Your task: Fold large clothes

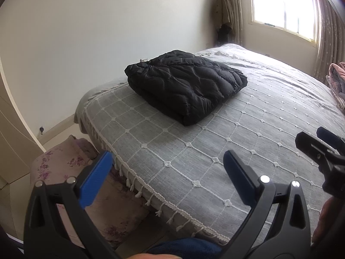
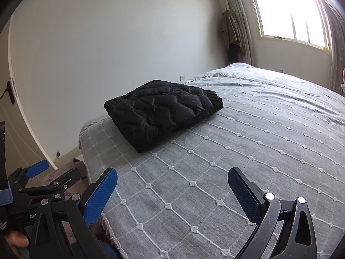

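From the left wrist: left gripper (image 1: pixel 167 158) low over the near edge of the grey bedspread (image 1: pixel 248 129), blue pads spread wide, nothing between them. Folded black quilted jacket (image 1: pixel 185 86) well beyond, toward the far left corner. Right gripper (image 1: pixel 312 139) at right, state not readable here

From the right wrist: right gripper (image 2: pixel 172 179) agape and empty above the bedspread (image 2: pixel 258 140); jacket (image 2: pixel 163 110) lying folded, well apart; left gripper (image 2: pixel 51 170) parted at lower left

Daylight enters through window (image 1: pixel 284 6), upper right, blown out to white glare. Bed cover (image 1: pixel 215 151) evenly lit, soft shadows. Strong fisheye bending at edges; dark vignette in corners. Near gripper fingers (image 2: pixel 101 196) slightly soft.
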